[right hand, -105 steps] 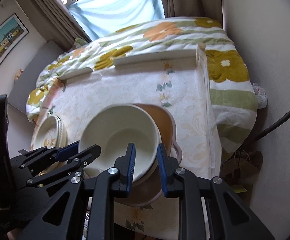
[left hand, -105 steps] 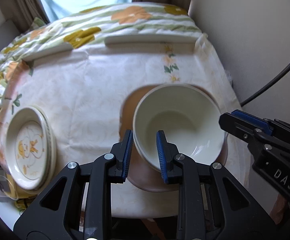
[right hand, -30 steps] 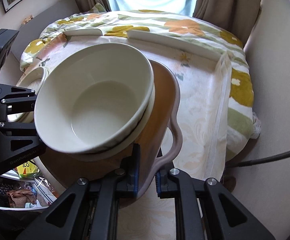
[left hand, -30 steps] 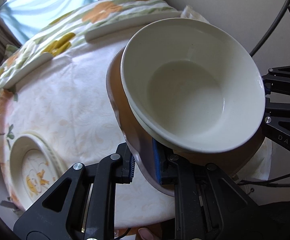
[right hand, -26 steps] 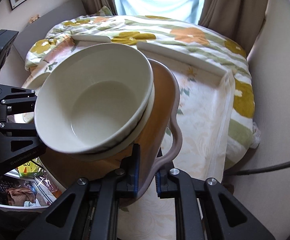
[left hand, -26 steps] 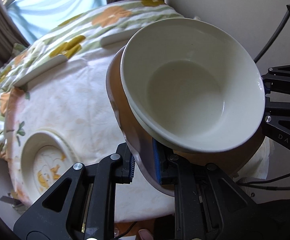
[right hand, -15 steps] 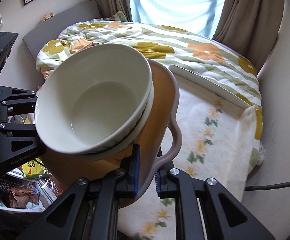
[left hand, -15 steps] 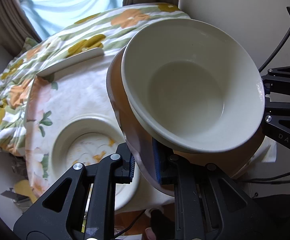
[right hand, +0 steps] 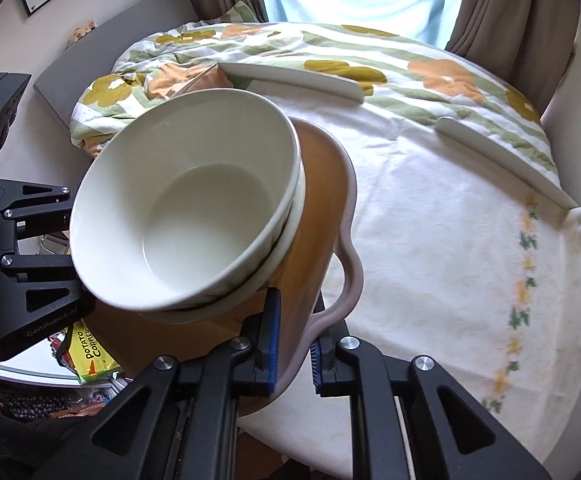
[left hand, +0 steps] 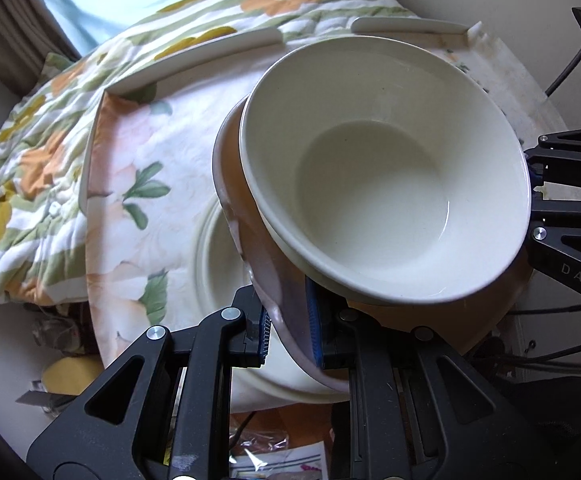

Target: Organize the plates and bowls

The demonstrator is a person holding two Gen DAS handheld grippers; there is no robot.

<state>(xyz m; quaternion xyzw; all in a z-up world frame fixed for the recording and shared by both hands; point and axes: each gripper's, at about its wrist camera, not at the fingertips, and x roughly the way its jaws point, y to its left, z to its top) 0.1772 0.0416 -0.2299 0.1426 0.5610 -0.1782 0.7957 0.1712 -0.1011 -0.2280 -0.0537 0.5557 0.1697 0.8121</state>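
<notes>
Both tongs, left tongs (left hand: 286, 330) and right tongs (right hand: 295, 344), clamped on opposite rims of brown plate (right hand: 318, 184). Stacked bowls (left hand: 382, 168) ride loose on it between them: likely heavy, slick, breakable. Keep the plate level; rim grips look sound.

Bowls (left hand: 382, 184) nested on tray (left hand: 266, 272), above plates (left hand: 214, 256).
</notes>
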